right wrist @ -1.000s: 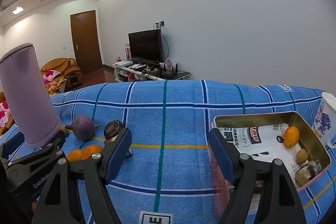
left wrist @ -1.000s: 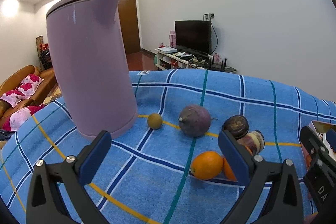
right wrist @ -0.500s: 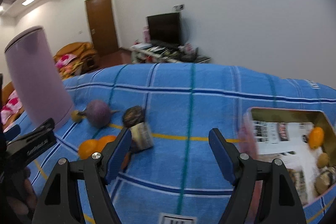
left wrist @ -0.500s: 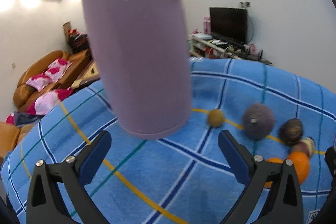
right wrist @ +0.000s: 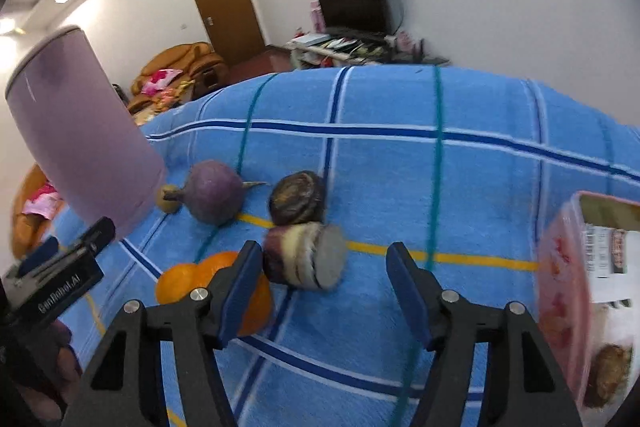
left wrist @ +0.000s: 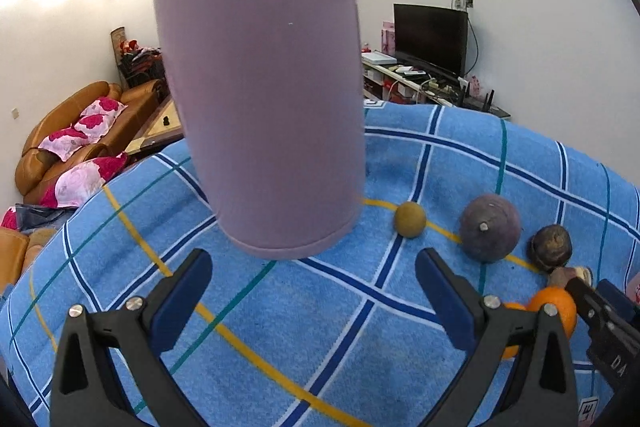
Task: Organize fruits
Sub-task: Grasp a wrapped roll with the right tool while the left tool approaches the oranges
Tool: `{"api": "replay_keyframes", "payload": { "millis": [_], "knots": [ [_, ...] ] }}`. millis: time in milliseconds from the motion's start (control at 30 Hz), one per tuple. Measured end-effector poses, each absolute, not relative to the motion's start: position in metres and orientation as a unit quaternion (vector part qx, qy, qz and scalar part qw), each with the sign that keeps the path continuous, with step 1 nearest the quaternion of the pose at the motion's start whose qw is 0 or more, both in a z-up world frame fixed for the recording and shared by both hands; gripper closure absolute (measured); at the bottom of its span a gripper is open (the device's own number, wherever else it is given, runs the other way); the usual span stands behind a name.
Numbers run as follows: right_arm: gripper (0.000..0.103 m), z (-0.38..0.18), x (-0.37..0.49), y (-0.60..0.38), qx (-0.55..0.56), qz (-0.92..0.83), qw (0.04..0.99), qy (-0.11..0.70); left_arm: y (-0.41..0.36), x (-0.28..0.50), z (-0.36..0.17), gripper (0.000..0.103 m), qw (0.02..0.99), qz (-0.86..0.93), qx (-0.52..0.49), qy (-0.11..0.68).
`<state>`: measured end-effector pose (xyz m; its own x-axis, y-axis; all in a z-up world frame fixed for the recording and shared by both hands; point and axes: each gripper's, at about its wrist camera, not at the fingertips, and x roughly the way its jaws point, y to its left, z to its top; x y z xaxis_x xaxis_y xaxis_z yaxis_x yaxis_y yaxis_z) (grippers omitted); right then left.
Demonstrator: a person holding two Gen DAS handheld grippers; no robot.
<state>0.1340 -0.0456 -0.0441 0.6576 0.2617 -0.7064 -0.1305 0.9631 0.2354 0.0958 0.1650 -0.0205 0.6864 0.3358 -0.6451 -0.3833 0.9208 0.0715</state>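
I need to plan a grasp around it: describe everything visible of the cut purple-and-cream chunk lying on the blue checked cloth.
The cut purple-and-cream chunk is a short, stubby cylinder lying on its side on the blue checked cloth. Its skin is dull purple with cream streaks; the flat cut face looks greyish and turns toward the right of the picture. It lies just in front of the dark round brown fruit, perhaps touching it, with the oranges to its left. The right gripper is closing, nothing between its fingers.

Purple kettle [left wrist: 260, 99] upright beyond open left tongs [left wrist: 312, 267]; fruits [left wrist: 490, 227] right
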Motion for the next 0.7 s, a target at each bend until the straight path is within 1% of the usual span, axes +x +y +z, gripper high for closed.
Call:
{"api": "replay_keyframes", "payload": {
  "millis": [133, 200, 267, 333, 500, 700],
  "knots": [
    [0.037, -0.056, 0.153, -0.058, 0.155, 0.127, 0.883, 0.425, 0.166, 0.097, -0.020, 0.000, 0.918, 0.193, -0.037, 0.345],
    [0.037, -0.055, 0.156, -0.052, 0.133, 0.125, 0.885, 0.428, 0.166, 0.097, -0.021, 0.000, 0.919, 0.190, -0.034, 0.345],
    [0.042, -0.055, 0.154, -0.050, 0.129, 0.125, 0.885, 0.429, 0.164, 0.097, -0.021, 0.000, 0.920, 0.185, -0.031, 0.345],
    [0.043, -0.056, 0.151, -0.052, 0.132, 0.129, 0.885, 0.428, 0.164, 0.096, -0.020, 0.000, 0.920, 0.185, -0.031, 0.343],
    [0.043, -0.055, 0.142, -0.062, 0.134, 0.124, 0.879, 0.440, 0.166, 0.095, -0.020, 0.000, 0.919, 0.190, -0.032, 0.343],
    [0.043, -0.052, 0.128, -0.054, 0.097, 0.118, 0.894, 0.422, 0.162, 0.094, -0.019, 0.000, 0.922, 0.181, -0.027, 0.342]
  ]
}}
